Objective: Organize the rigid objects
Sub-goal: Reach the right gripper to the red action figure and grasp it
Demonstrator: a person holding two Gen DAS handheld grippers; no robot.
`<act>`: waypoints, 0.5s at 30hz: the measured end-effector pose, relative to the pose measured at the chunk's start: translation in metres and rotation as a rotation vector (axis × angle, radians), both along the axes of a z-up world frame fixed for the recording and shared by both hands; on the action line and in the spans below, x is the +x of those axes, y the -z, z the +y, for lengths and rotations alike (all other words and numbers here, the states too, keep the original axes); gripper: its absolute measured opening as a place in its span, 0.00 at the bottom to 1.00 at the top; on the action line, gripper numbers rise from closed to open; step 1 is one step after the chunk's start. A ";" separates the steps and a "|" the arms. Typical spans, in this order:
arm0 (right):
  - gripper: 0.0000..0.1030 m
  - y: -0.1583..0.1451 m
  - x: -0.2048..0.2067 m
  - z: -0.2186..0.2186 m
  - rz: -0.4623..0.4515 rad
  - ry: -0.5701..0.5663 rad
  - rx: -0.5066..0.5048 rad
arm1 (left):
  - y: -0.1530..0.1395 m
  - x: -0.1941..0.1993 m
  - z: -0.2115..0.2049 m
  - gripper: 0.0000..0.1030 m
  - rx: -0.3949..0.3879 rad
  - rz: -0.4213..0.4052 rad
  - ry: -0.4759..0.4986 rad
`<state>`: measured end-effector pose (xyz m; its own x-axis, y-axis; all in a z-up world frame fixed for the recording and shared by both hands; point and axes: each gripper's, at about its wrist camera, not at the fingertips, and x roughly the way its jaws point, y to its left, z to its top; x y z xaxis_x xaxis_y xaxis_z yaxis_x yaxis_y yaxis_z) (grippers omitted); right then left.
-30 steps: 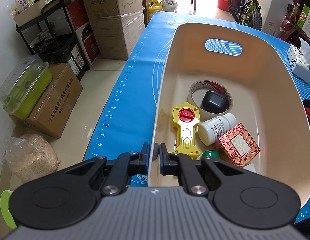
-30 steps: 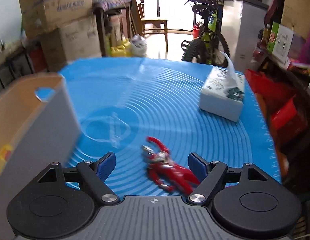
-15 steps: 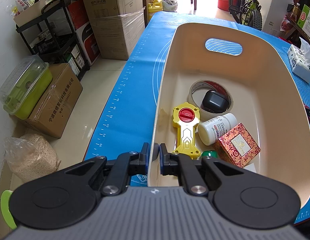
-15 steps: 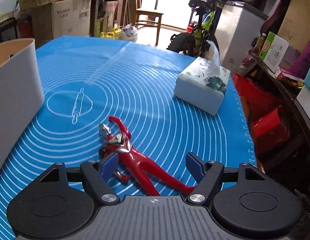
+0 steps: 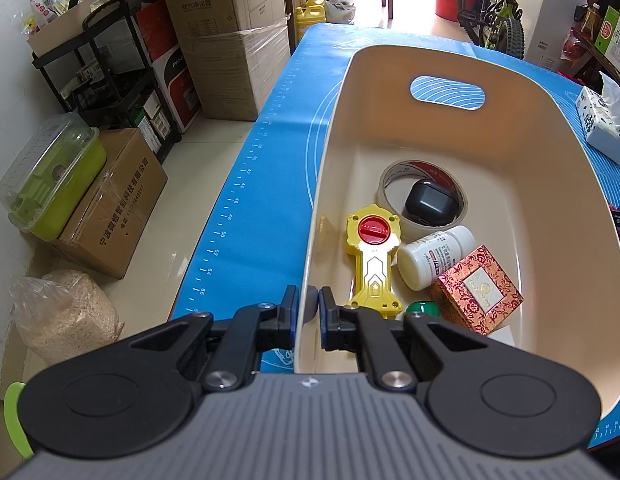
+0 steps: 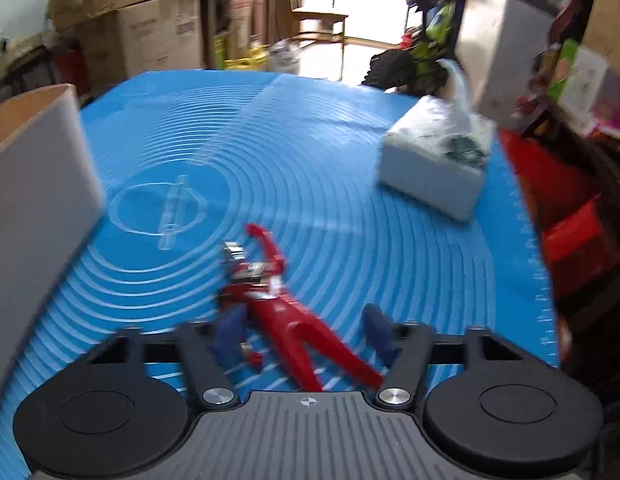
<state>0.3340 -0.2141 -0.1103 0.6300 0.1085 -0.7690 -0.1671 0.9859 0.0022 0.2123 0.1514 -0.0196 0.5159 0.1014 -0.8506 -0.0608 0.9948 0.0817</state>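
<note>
Though blurred, glossy red figure [image 6: 278, 316]

A blue mat [image 6: 310, 152] printed with pale concentric rings and a rolling-pin outline covers the table, white ruler marks along its edge. The bin [image 5: 558, 208] is cream inside and grey-white outside. In it lie a yellow toy [image 5: 372, 256] with a red dial, a beige tape roll [image 5: 394, 178] around a black case [image 5: 430, 202], a white bottle [image 5: 434, 256], a green cap [image 5: 424, 307], and a red box [image 5: 476, 290] with gold floral patterning. The figure [image 6: 278, 304] on the mat is red with silver. The tissue pack [image 6: 434, 160] is white with dark green print.
</note>
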 end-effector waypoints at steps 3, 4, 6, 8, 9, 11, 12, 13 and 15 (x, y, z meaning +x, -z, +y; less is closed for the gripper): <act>0.45 -0.003 0.003 0.009 0.026 -0.021 -0.024 | 0.000 0.000 -0.001 0.12 0.008 0.000 0.001; 0.45 -0.003 0.004 0.010 0.028 -0.022 -0.027 | 0.001 -0.001 -0.001 0.12 0.009 -0.001 0.001; 0.45 -0.003 0.005 0.008 0.035 -0.018 -0.010 | 0.000 0.000 -0.001 0.12 0.009 -0.001 0.001; 0.48 -0.002 0.006 0.004 0.031 -0.007 0.013 | 0.001 0.000 -0.002 0.12 0.011 -0.001 0.001; 0.51 -0.001 0.006 0.003 0.023 -0.002 0.017 | 0.000 0.000 -0.003 0.12 0.011 0.000 0.001; 0.51 0.001 0.004 0.003 0.001 -0.014 0.008 | 0.000 0.000 -0.003 0.12 0.011 0.000 0.000; 0.44 0.001 0.003 0.004 -0.007 -0.024 0.002 | 0.000 0.000 -0.003 0.12 0.011 0.000 0.000; 0.44 0.001 0.002 0.004 -0.008 -0.033 0.007 | 0.000 0.000 -0.003 0.12 0.011 0.000 0.000; 0.42 0.000 0.001 0.006 -0.003 -0.037 -0.004 | 0.000 0.000 -0.002 0.12 0.010 0.000 0.000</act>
